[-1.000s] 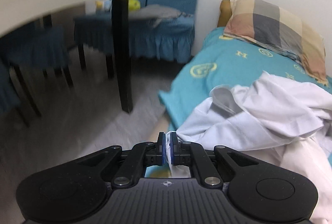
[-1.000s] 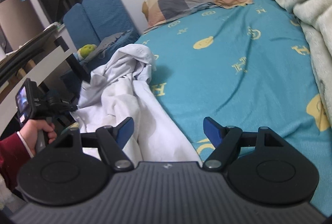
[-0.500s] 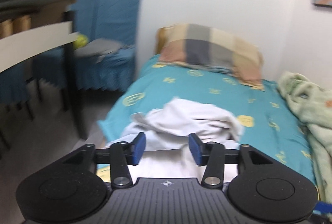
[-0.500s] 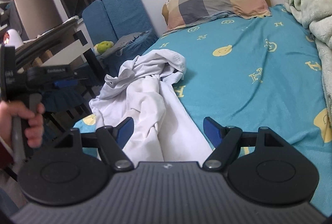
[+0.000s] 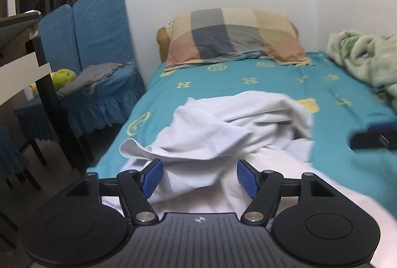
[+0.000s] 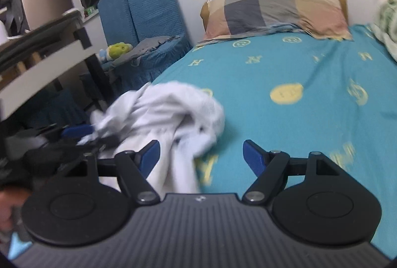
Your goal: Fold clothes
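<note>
So the white shirt [image 5: 223,129] was lying in a crumpled heap on the teal sheet [image 5: 260,79], over by the edge of the bed nearest the blue chairs [image 5: 99,44]. My left gripper [image 5: 199,177] had its jaws just opening, pads well apart, and nothing was pinched in them. The cloth sat under and between the blue pads [image 5: 151,176] but they weren't pressing on it (as far as I could tell from that angle). My right gripper [image 6: 201,157] was spread wide and had hold of nothing, its left pad over the shirt's edge and the right one over bare sheet. From the right camera I could see the left gripper off to the side, blurry, right at the shirt's left edge. The checked pillow [image 5: 233,35] was up at the head of the bed, and the green blanket [image 5: 364,57] was bunched along the far side, well apart from the shirt.
</note>
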{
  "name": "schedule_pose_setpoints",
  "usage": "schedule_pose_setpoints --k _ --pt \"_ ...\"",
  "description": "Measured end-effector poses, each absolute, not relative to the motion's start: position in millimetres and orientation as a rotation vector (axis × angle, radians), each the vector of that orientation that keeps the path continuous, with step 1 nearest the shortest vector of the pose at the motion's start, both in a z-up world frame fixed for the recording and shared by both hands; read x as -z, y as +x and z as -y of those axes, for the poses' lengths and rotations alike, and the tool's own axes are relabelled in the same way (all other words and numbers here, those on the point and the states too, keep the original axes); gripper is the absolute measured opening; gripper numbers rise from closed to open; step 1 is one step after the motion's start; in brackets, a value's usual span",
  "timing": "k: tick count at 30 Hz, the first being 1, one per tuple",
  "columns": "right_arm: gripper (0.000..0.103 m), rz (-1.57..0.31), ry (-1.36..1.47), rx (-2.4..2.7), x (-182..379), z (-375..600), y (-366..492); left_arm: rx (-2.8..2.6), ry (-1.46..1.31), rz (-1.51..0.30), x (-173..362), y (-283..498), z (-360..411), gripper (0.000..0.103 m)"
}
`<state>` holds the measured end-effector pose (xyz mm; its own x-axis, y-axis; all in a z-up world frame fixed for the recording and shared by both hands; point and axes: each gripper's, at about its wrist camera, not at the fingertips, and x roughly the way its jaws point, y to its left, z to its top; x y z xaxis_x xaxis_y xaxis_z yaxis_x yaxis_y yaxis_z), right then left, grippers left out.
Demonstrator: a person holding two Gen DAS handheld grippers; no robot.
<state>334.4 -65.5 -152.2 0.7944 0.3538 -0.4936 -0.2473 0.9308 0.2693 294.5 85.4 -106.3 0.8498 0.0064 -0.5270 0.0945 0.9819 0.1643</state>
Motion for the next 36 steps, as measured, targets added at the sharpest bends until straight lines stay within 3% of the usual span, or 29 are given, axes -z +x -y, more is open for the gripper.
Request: schedule_pose_setpoints --k 1,3,5,6,7,8,16,24,30,36 --pt "0.076 -0.569 0.190 -0.331 156 61 351 0.043 0.180 -0.560 110 302 -90 0.064" --pt "0.075 -0.569 0.176 -0.344 164 51 383 0.036 0.120 -0.586 116 316 -103 0.041" --pt "0.065 -0.558 0.153 -0.353 170 41 405 0.039 0.027 -0.600 114 321 -114 0.012" --pt "0.051 -0.551 0.142 -0.351 171 38 411 0.038 0.001 -0.588 111 321 -117 0.009" --pt "0.025 -0.541 0.140 -0.350 171 36 415 0.040 -0.022 -0.572 106 320 -120 0.006" --pt "0.018 -0.524 0.150 -0.347 168 37 413 0.038 -0.045 -0.545 100 316 -123 0.004" --pt "0.010 -0.377 0.161 -0.233 111 75 358 -0.021 -0.275 -0.315 41 276 -155 0.003" --pt "0.010 -0.309 0.162 -0.118 54 141 277 -0.023 -0.333 -0.259 9 244 -167 0.003" --pt "0.010 -0.296 0.319 -0.158 64 158 231 0.063 -0.300 -0.297 9 233 -141 0.003" --pt "0.010 -0.305 0.296 -0.295 81 130 235 0.049 -0.322 -0.376 21 233 -129 0.004"
